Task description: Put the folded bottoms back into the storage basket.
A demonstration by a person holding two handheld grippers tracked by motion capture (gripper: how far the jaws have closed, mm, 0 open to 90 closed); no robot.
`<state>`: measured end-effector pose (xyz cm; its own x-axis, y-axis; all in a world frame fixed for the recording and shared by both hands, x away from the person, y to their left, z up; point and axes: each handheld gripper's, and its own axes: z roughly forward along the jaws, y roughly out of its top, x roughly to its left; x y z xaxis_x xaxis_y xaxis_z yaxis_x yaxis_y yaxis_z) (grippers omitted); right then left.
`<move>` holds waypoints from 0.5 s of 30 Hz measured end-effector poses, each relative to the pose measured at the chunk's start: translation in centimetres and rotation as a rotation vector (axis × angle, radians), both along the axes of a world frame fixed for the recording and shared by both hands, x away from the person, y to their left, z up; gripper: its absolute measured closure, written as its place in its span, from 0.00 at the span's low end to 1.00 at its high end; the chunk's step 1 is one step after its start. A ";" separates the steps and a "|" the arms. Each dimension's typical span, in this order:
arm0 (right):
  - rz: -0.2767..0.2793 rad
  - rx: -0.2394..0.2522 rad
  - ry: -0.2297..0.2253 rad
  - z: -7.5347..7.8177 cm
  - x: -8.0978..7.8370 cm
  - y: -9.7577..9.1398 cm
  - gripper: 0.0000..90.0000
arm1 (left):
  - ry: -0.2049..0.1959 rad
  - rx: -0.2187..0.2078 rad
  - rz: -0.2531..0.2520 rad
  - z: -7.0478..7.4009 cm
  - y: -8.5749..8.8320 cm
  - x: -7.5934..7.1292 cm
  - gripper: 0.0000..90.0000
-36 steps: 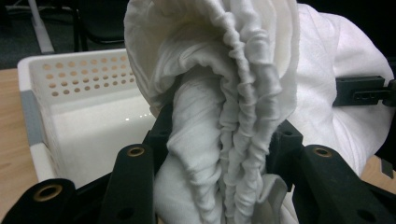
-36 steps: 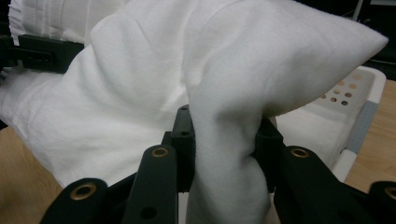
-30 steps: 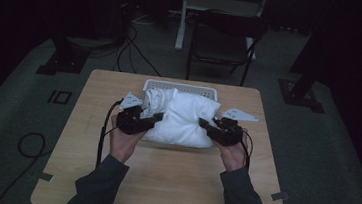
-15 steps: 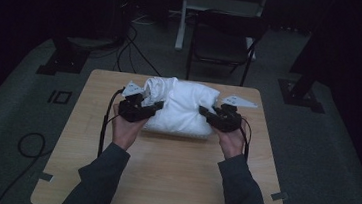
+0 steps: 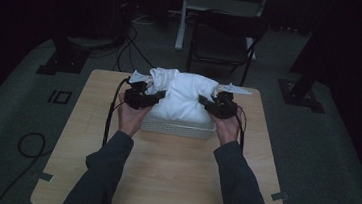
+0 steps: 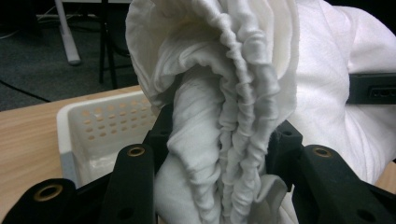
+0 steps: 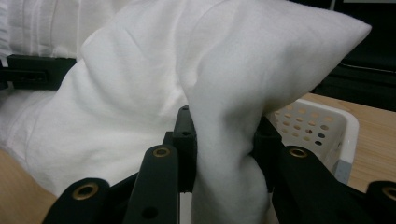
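Observation:
A bundled white cloth (image 5: 184,95) hangs between my two grippers over a white perforated basket (image 5: 176,127) on the wooden table (image 5: 171,181). My left gripper (image 5: 155,95) is shut on the cloth's gathered, pleated left end (image 6: 219,116). My right gripper (image 5: 204,101) is shut on a folded corner at the right end (image 7: 224,140). In the left gripper view the basket's wall (image 6: 102,126) lies just behind the jaws. In the right gripper view the basket's corner (image 7: 317,126) sits at the right. The cloth hides the inside of the basket.
A small white scrap (image 5: 238,90) lies on the table's far right by the basket. A dark folding chair (image 5: 225,41) stands beyond the table's far edge. Cables (image 5: 29,145) run over the floor at the left.
Both hands have carried the cloth away from the person, from the table in front of the basket to above the basket. Both grips have stayed the same.

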<state>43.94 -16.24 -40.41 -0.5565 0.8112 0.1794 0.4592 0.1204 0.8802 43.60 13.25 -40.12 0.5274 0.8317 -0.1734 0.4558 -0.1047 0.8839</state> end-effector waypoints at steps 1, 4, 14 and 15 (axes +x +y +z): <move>-0.005 0.001 0.006 0.0 0.3 0.1 0.78 | -0.001 -0.003 0.002 -0.1 0.0 0.3 0.62; -0.020 -0.008 0.024 -0.1 1.2 0.4 0.78 | 0.010 0.011 0.011 -0.5 0.0 1.4 0.62; -0.056 -0.053 0.075 -1.5 3.2 1.2 0.78 | 0.036 0.068 0.060 -2.2 -0.8 3.2 0.62; -0.059 -0.059 0.084 -1.8 3.4 1.3 0.78 | 0.043 0.096 0.070 -2.9 -1.0 3.5 0.62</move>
<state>47.38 -14.92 -42.23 -0.4924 0.8527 0.1742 0.5385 0.1413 0.8307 47.15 12.29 -43.04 0.4611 0.8803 -0.1120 0.5021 -0.1548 0.8509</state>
